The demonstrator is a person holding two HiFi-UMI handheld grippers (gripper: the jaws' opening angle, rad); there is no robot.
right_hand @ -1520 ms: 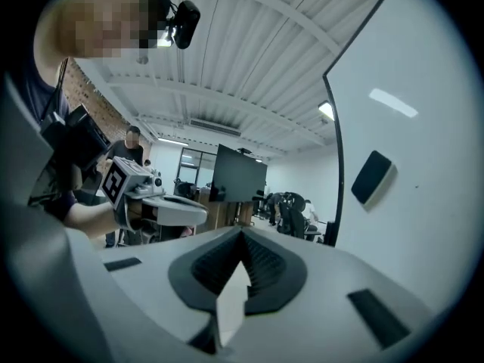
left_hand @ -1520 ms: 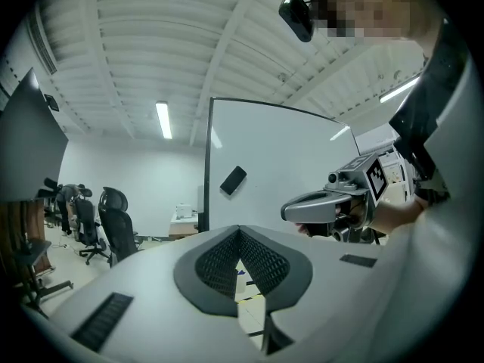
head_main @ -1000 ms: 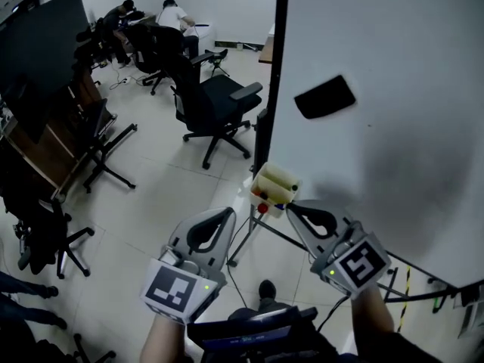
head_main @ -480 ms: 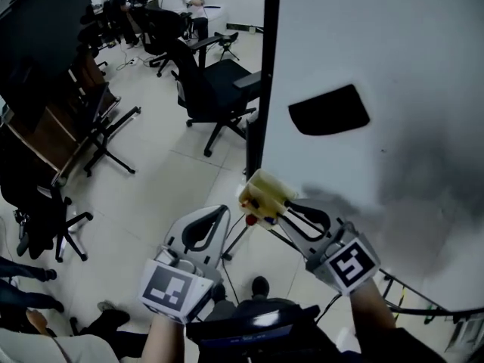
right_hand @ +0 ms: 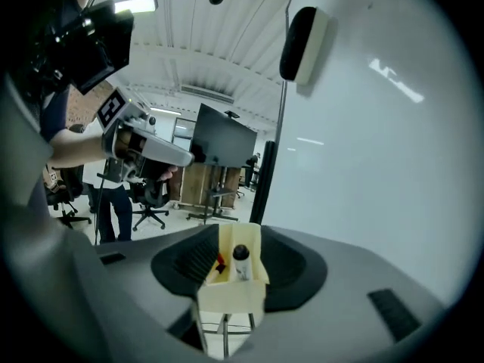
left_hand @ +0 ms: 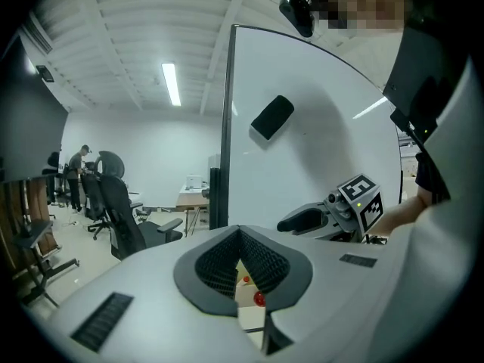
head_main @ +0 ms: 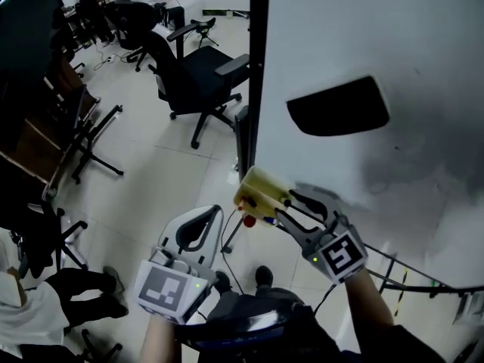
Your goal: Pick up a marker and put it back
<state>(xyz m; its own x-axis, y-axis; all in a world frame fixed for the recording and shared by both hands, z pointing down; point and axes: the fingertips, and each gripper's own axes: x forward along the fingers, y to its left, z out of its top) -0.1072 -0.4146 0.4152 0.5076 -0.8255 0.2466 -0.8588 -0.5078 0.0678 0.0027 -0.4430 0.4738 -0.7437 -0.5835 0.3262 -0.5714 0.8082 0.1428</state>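
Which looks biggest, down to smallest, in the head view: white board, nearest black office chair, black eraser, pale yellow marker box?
1. White upright board
2. Black wheeled office chair
3. Black oblong eraser on the board
4. Pale yellow marker box

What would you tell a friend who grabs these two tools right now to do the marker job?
Left tool: shut, empty, off to the side.
Right tool: open, its jaws have just been opening. The pale yellow box-shaped marker holder sits between them, untouched.
Things: a white marker with a black cap stands in that holder, at the white whiteboard's lower corner.
Done: no marker is out yet.
Left: probably grip the marker, lift it, then put it back.
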